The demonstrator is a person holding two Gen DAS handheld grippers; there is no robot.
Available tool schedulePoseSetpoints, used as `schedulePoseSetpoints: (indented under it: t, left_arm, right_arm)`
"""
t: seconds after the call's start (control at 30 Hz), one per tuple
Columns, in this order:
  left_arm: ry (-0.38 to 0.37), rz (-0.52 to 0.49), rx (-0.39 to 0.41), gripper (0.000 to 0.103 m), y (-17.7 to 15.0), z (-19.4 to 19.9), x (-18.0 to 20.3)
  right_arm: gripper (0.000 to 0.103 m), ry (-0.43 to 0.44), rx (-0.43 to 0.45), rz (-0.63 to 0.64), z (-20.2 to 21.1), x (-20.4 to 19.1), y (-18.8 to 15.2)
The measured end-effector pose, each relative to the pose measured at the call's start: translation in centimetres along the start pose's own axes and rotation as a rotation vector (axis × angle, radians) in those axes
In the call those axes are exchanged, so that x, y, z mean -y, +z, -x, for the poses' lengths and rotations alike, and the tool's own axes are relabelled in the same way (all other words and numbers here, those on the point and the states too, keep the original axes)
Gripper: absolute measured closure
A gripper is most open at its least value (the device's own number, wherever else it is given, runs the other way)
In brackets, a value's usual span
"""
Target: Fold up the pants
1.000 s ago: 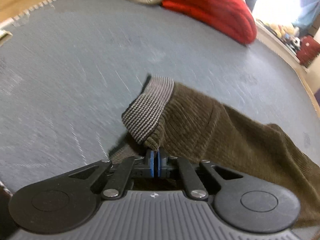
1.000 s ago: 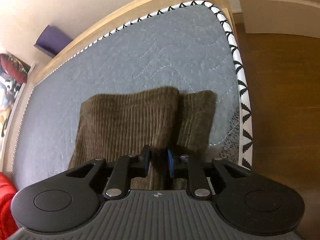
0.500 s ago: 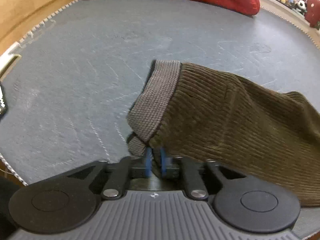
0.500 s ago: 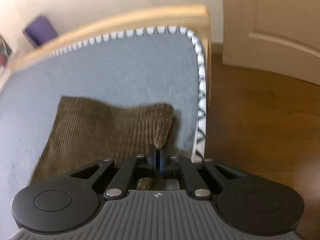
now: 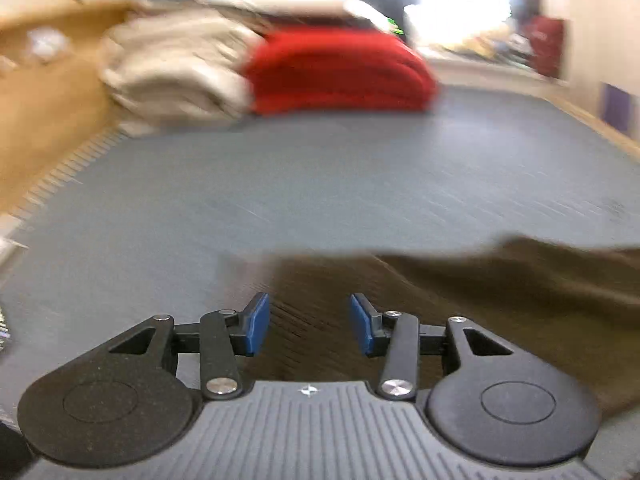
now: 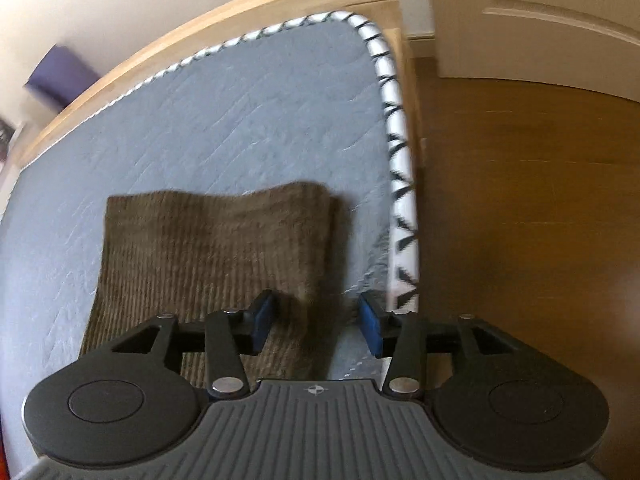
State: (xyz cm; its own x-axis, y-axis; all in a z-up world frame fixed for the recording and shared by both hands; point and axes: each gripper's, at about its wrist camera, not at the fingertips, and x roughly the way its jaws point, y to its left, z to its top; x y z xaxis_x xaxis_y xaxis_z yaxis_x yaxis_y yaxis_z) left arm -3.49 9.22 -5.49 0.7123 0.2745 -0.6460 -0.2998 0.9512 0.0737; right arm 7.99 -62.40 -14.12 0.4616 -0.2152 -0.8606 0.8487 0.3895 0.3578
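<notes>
The brown corduroy pants [image 6: 208,248] lie folded flat on the grey quilted mattress [image 6: 260,112], near its right edge. In the blurred left wrist view the pants [image 5: 460,296] spread from under the gripper to the right. My left gripper [image 5: 308,328] is open and empty, its blue pads just above the fabric. My right gripper [image 6: 316,324] is open and empty, straddling the right edge of the folded pants, with its right pad [image 6: 370,330] over bare mattress.
A red folded item [image 5: 340,68] and a cream folded pile [image 5: 176,68] sit at the far end of the mattress. The black-and-white piped mattress edge [image 6: 400,184], wooden bed frame [image 6: 224,20] and brown wooden floor [image 6: 520,208] lie to the right.
Both grippers have opened and let go of the pants, which now lie flat. The left wrist view has swung up toward the far end of the mattress.
</notes>
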Motion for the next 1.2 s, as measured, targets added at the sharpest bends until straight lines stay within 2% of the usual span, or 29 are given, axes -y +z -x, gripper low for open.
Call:
schedulePoseSetpoints:
  t: [0.03, 0.07, 0.1, 0.13, 0.17, 0.2, 0.3, 0.4, 0.47, 0.5, 0.53, 0.73, 0.8, 0.87, 0.97, 1.03, 1.13, 1.2]
  left_arm:
    - [-0.033, 0.002, -0.073, 0.070, -0.4, -1.0, 0.3]
    - [-0.010, -0.002, -0.177, 0.077, -1.1, -2.5, 0.4]
    - [0.051, 0.015, -0.313, 0.077, -2.4, -4.5, -0.1]
    - [0.048, 0.073, -0.357, 0.077, -3.3, -5.3, -1.1]
    - [0.039, 0.093, -0.348, 0.077, -3.2, -5.3, -1.3]
    - [0.050, 0.065, -0.347, 0.077, -2.6, -5.0, -0.8]
    - [0.038, 0.024, -0.251, 0.077, -1.9, -3.6, 0.0]
    - [0.030, 0.033, -0.264, 0.077, -2.1, -3.9, 0.2]
    - [0.032, 0.036, -0.269, 0.077, -2.5, -4.1, 0.0]
    - [0.030, 0.039, -0.272, 0.077, -2.0, -5.3, -0.6]
    - [0.030, 0.039, -0.273, 0.077, -1.9, -5.5, -0.6]
    - [0.029, 0.034, -0.283, 0.077, -1.7, -5.5, -0.6]
    - [0.026, 0.040, -0.288, 0.077, -1.6, -5.8, -0.7]
    - [0.022, 0.052, -0.294, 0.077, -1.6, -5.9, -0.9]
    - [0.016, 0.071, -0.300, 0.077, -1.4, -6.1, -1.3]
    - [0.012, 0.086, -0.304, 0.077, -1.4, -6.1, -1.6]
    - [0.001, 0.096, -0.306, 0.076, -1.5, -6.3, -2.0]
    - [-0.006, 0.093, -0.308, 0.076, -1.5, -6.4, -2.2]
  right_arm:
    - [0.051, 0.000, 0.003, 0.026, 0.0, -0.4, -0.1]
    - [0.051, 0.000, 0.009, 0.046, -0.1, -0.6, -0.1]
    - [0.051, 0.004, 0.014, 0.052, -0.2, -0.7, -0.1]
    - [0.051, 0.005, 0.015, 0.051, -0.2, -0.7, -0.1]
    - [0.051, 0.006, 0.015, 0.044, -0.3, -0.6, -0.1]
    - [0.051, 0.006, 0.016, 0.037, -0.4, -0.6, 0.0]
    - [0.050, 0.004, 0.024, 0.043, -0.7, -0.8, 0.2]
    - [0.050, 0.006, 0.034, 0.068, -0.9, -1.1, 0.4]
    - [0.065, 0.000, 0.044, 0.101, -1.1, -1.2, 0.5]
    - [0.078, 0.005, 0.047, 0.121, -1.2, -1.4, 0.4]
    - [0.084, 0.006, 0.055, 0.136, -1.1, -1.5, 0.4]
    - [0.090, 0.049, 0.116, 0.127, 0.7, -2.0, 0.3]
    - [0.090, 0.073, 0.167, 0.135, 2.5, -3.0, -0.1]
    - [0.090, 0.105, 0.245, 0.219, 5.3, -5.1, -1.1]
    - [0.091, 0.201, 0.406, 0.455, 11.3, -10.2, -5.1]
    - [0.091, 0.334, 0.489, 0.651, 15.9, -13.5, -10.0]
    - [0.090, 0.532, 0.564, 0.976, 21.7, -16.3, -20.0]
    - [0.090, 0.658, 0.526, 1.198, 23.7, -16.3, -27.5]
